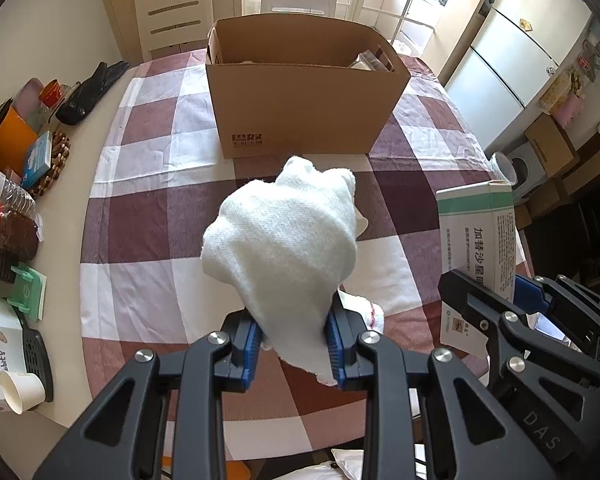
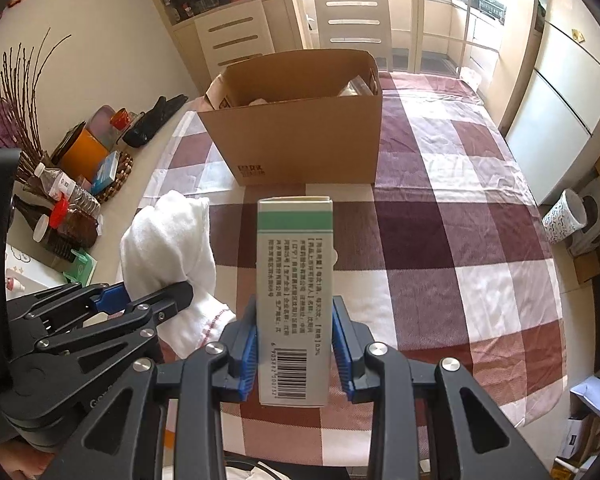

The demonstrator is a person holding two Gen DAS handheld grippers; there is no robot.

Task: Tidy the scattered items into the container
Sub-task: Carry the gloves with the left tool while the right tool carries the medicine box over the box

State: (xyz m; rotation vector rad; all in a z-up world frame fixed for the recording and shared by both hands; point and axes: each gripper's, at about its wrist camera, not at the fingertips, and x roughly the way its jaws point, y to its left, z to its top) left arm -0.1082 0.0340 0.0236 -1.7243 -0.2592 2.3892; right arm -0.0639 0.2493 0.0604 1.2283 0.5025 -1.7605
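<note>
The left gripper point(image 1: 294, 344) has its blue fingers point(image 1: 247, 350) squeezed on one white cloth point(image 1: 284, 236), which bunches up above the desk point(image 1: 140, 208). The right gripper point(image 2: 294, 350) pinches one tall medicine box point(image 2: 294, 280) by its bottom end, its long side pointing at the cardboard box point(image 2: 300, 136). That one open cardboard box stands ahead on the checked desk with nothing in between.

Checked tablecloth point(image 2: 440, 240), paper cup point(image 1: 20, 390), water bottle point(image 2: 66, 186), dried twigs point(image 2: 16, 96) along the wall side.
</note>
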